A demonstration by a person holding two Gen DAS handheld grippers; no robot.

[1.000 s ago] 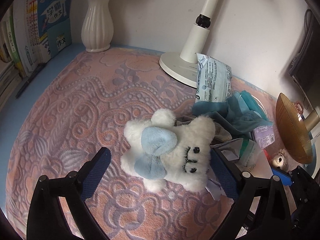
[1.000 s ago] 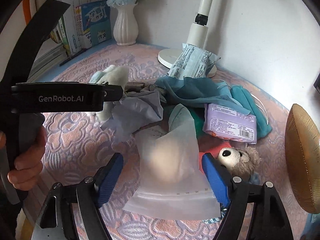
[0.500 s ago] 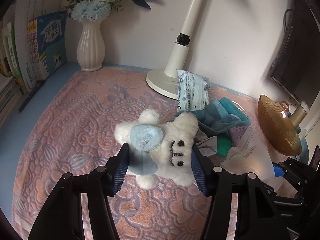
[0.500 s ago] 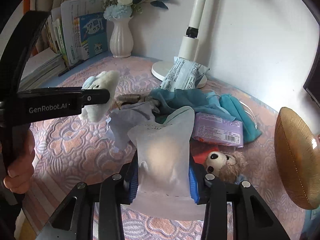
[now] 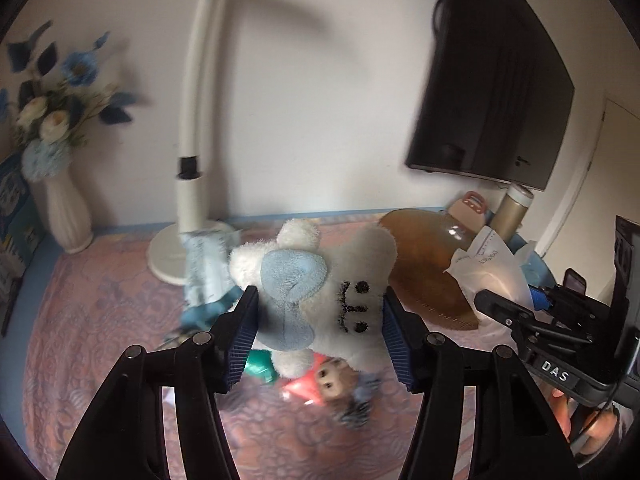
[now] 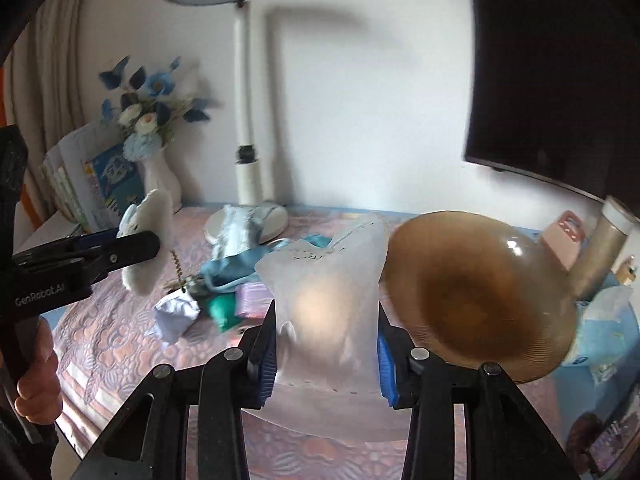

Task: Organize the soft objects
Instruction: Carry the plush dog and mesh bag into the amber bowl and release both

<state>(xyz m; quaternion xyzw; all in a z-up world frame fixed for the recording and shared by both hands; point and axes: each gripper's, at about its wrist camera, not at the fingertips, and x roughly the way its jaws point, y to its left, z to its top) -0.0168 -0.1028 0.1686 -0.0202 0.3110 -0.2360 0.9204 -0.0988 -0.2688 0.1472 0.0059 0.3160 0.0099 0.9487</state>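
Observation:
My left gripper [image 5: 320,332] is shut on a white star-shaped plush toy [image 5: 320,292] with a blue patch and holds it above the table; it also shows in the right wrist view [image 6: 148,248]. My right gripper [image 6: 326,354] is shut on a frosted translucent pouch [image 6: 326,300], lifted off the table; the pouch also shows in the left wrist view [image 5: 490,272]. A small brown bear plush [image 5: 340,384] lies on the pink patterned cloth [image 5: 100,340] below the star toy. Teal cloths [image 6: 236,268], a crumpled grey cloth [image 6: 176,316] and a purple packet [image 6: 250,300] lie in a pile.
An amber ribbed bowl [image 6: 476,300] stands tilted at the right. A white desk lamp [image 6: 248,160] with a wrapped packet [image 6: 236,228] at its base, a white vase of flowers [image 6: 156,176], books [image 6: 80,192] and a dark monitor [image 6: 560,80] line the back.
Both grippers have risen and swung right with their loads. The star toy and the pouch are now higher above the table. The amber bowl fills more of both views.

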